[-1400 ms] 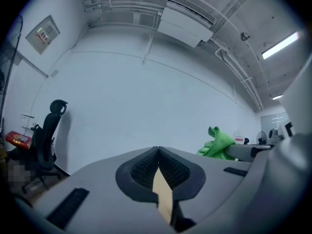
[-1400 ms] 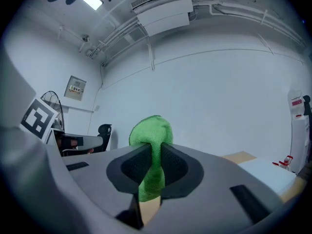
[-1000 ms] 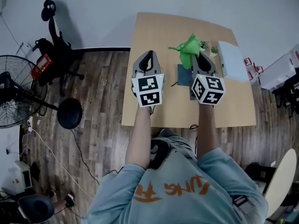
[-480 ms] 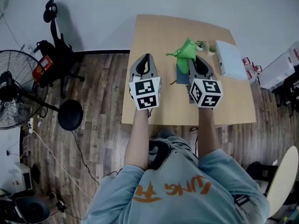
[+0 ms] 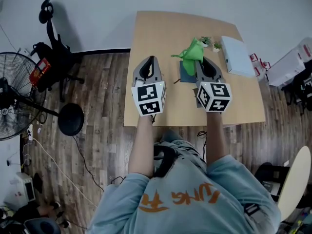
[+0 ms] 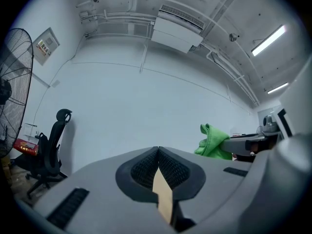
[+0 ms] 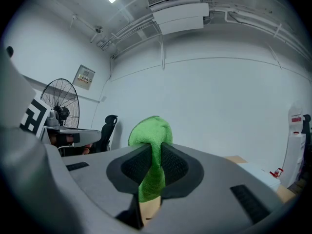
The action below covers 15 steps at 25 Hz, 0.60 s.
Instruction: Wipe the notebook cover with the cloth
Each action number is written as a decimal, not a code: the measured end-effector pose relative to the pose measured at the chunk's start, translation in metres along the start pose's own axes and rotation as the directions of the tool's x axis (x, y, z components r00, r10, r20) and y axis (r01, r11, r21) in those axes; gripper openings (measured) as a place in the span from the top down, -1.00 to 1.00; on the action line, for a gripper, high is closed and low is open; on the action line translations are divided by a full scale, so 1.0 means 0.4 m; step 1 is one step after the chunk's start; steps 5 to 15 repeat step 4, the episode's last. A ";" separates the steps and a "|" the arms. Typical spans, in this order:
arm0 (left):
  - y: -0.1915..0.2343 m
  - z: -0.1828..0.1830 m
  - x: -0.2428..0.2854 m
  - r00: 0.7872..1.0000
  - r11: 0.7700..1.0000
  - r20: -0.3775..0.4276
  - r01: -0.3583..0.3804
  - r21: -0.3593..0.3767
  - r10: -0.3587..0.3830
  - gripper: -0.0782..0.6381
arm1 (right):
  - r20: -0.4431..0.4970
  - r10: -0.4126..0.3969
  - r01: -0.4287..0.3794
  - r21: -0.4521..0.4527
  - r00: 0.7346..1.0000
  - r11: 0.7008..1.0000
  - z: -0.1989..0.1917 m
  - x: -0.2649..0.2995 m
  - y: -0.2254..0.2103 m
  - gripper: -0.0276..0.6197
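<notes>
Right gripper view: right gripper [image 7: 155, 155] fingers [image 7: 179, 167] pinch the fuzzy bright-green cloth [image 7: 150, 130]; left gripper [image 6: 158, 155] fingers [image 6: 140, 170] meet at the tips, holding nothing

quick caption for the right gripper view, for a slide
Right gripper shut on a bunched green fabric cloth, white wall behind.

Wood floor [image 5: 105, 106], white wall [image 5: 97, 13], standing fan [image 5: 10, 104]
</notes>
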<state>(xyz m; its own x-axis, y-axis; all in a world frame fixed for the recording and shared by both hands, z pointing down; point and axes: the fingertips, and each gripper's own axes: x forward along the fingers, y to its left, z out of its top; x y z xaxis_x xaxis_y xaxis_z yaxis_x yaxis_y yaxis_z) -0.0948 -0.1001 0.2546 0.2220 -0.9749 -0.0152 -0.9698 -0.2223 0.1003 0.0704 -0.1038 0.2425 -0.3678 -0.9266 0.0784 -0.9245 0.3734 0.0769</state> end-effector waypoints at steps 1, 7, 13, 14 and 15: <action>0.000 -0.001 -0.002 1.000 1.000 0.001 0.002 -0.001 -0.002 0.73 | -0.001 -0.001 0.001 0.001 1.000 1.000 -0.001 -0.002 0.001 0.77; 0.001 -0.001 -0.008 1.000 1.000 0.007 0.010 -0.010 -0.010 0.73 | -0.001 0.001 -0.001 -0.001 1.000 1.000 -0.003 -0.003 0.007 0.77; 0.001 -0.001 -0.008 1.000 1.000 0.007 0.010 -0.010 -0.010 0.73 | -0.001 0.001 -0.001 -0.001 1.000 1.000 -0.003 -0.003 0.007 0.77; 0.001 -0.001 -0.008 1.000 1.000 0.007 0.010 -0.010 -0.010 0.73 | -0.001 0.001 -0.001 -0.001 1.000 1.000 -0.003 -0.003 0.007 0.77; 0.001 -0.001 -0.008 1.000 1.000 0.007 0.010 -0.010 -0.010 0.73 | -0.001 0.001 -0.001 -0.001 1.000 1.000 -0.003 -0.003 0.007 0.77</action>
